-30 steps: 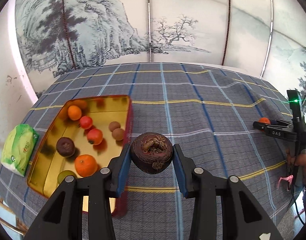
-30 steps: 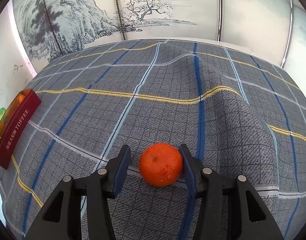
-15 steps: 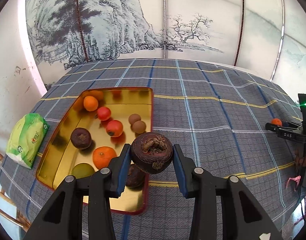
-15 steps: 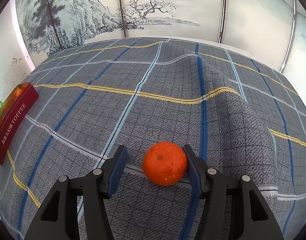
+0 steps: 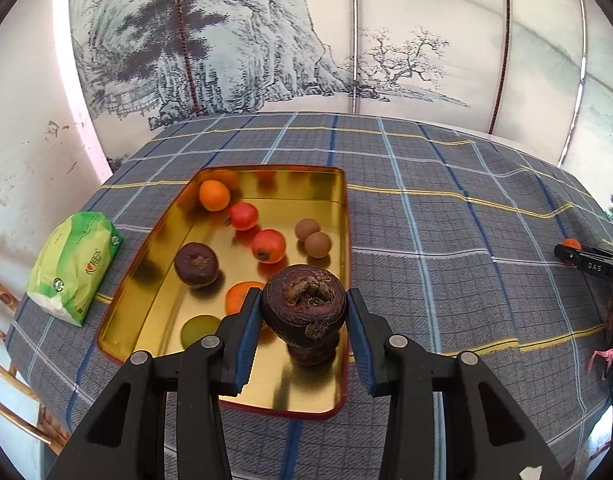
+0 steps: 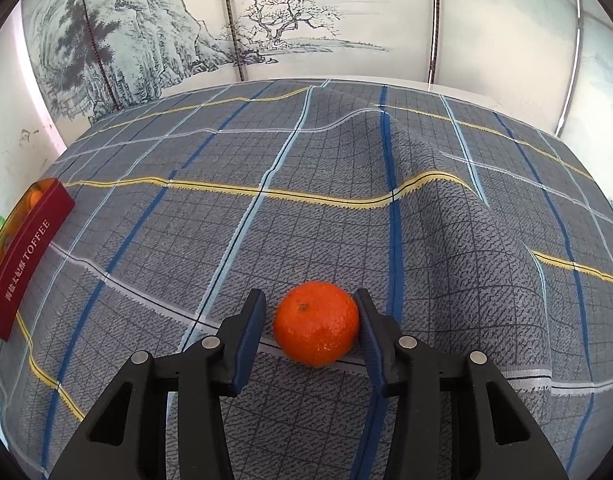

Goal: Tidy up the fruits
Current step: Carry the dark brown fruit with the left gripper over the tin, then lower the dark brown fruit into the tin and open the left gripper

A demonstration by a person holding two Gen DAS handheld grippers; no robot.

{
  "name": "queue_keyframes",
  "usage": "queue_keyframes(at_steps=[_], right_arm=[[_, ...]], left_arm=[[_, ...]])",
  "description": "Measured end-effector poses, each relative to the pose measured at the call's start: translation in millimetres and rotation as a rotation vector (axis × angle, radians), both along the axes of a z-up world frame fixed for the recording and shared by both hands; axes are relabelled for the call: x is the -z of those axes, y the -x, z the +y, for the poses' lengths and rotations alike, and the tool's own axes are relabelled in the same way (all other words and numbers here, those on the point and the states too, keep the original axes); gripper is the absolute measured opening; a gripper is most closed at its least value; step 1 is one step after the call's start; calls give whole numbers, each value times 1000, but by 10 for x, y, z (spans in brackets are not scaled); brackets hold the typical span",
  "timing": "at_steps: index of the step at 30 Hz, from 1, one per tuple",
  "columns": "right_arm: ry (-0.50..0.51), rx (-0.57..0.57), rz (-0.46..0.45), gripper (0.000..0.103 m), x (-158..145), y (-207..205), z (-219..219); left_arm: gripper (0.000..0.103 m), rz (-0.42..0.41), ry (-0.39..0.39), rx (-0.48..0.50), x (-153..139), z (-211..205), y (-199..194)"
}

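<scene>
The left gripper [image 5: 304, 322] clamps the mangosteen [image 5: 303, 304] across its round belly, above the near right part of the gold tin [image 5: 242, 396], over another dark fruit. Its rind looks hard and stiff (likely a firm, non-slippery hold). The right gripper [image 6: 309, 330] has just been closing around the tangerine [image 6: 316, 322] on the plaid cloth [image 6: 346, 168]; the right pad touches, the left shows a gap. That fruit is probably light, soft-skinned and easily bruised, so squeeze its widest middle gently.
</scene>
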State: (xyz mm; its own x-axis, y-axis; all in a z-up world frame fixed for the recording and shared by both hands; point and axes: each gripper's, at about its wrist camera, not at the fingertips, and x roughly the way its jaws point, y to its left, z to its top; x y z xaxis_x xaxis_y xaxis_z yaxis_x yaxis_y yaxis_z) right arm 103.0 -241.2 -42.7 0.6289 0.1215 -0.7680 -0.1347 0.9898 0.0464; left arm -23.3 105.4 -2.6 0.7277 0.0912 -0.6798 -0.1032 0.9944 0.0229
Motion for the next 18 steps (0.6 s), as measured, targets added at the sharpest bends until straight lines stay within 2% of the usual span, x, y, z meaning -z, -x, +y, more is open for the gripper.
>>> queue_keyframes(at_steps=[5,18], right_arm=[[43,16,-3,39,2,5,28],[45,14,-4,39,-2,10,10]], left_arm=[[37,0,5,-31,14,133,34],[37,7,26,-111,53,517,80]])
